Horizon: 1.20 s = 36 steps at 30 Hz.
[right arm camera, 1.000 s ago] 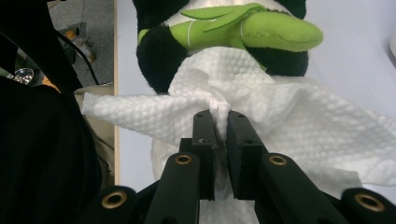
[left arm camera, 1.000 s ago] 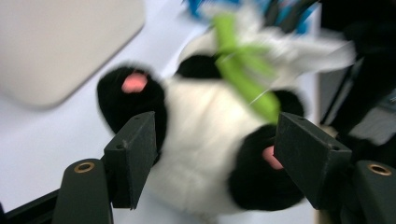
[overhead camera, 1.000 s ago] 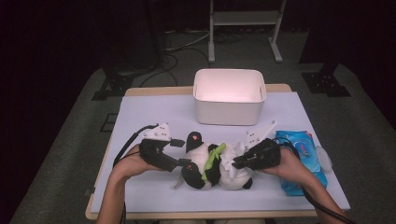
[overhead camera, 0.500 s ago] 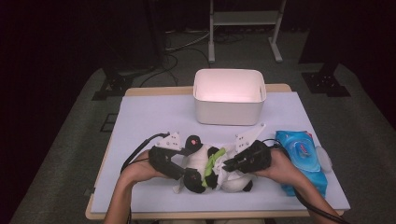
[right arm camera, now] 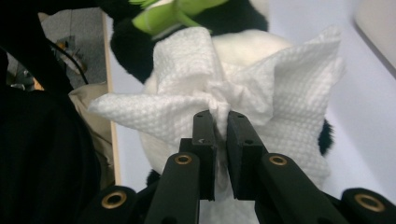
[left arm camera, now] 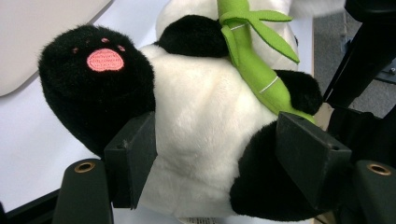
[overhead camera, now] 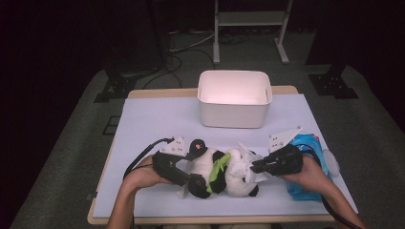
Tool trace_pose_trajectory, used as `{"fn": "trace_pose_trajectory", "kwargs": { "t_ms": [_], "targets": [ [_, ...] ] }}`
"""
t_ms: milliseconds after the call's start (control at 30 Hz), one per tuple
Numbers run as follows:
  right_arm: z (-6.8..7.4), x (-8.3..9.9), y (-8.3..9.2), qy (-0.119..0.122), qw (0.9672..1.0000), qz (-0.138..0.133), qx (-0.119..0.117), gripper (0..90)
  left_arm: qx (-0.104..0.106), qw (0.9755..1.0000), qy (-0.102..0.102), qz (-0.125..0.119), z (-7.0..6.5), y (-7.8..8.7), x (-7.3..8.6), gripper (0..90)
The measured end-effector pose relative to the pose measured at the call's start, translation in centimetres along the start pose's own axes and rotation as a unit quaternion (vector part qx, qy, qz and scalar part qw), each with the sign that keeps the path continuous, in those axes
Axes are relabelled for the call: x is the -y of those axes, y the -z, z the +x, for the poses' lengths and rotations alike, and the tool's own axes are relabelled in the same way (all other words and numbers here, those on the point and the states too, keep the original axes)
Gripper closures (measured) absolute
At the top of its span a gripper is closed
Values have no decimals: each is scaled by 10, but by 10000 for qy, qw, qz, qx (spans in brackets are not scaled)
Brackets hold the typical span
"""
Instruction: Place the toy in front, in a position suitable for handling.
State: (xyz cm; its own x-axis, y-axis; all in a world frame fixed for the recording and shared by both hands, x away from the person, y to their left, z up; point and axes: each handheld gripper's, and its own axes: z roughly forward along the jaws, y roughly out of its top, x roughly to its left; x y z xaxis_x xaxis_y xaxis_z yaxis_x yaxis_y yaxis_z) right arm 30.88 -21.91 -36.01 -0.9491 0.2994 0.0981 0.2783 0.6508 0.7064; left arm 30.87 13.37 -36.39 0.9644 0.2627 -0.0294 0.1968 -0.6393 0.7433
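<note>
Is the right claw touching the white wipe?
Touching. In the right gripper view, the right claw has its jaws pinched shut on a bunched fold of the wipe.

Black left gripper (overhead camera: 195,180) and right gripper (overhead camera: 254,166), blocky black fingers (left arm camera: 131,163), brass-ringed screw holes, grey three-cornered plates, black trailing cables

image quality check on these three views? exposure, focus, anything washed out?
High view: dark surroundings, table well lit, inside of the white bin glows pinkish and overexposed. Left gripper view: plush panda sharp and evenly lit, jaws in the foreground slightly soft. Right gripper view: white wipe crisp with its texture visible, left side falls into deep black shadow.
</note>
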Motion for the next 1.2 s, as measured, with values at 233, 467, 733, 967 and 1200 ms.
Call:
{"fn": "trace_pose_trajectory", "kwargs": {
  "t_ms": [233, 467, 733, 967, 1200],
  "targets": [
    [-3, -18, -6, 113, 9999, -94, -28, 815, 19, 10000, -51, 47, -3, -1, 0, 294],
    [-4, -39, -18, 245, 9996, -66, -86, 814, 21, 10000, -42, 36, -2, -1, 1, 293],
    [-7, -18, -9, 14, 9998, -159, -74, 813, 47, 10000, -37, 66, -3, -1, 1, 293],
    [-5, 7, 0, -187, 9995, -242, -27, 812, 39, 10000, -44, 79, -4, -1, 1, 293],
    [-1, 23, 2, -287, 9993, -251, -68, 811, 40, 9999, -41, 89, -4, -1, 1, 292]
  ]
}}
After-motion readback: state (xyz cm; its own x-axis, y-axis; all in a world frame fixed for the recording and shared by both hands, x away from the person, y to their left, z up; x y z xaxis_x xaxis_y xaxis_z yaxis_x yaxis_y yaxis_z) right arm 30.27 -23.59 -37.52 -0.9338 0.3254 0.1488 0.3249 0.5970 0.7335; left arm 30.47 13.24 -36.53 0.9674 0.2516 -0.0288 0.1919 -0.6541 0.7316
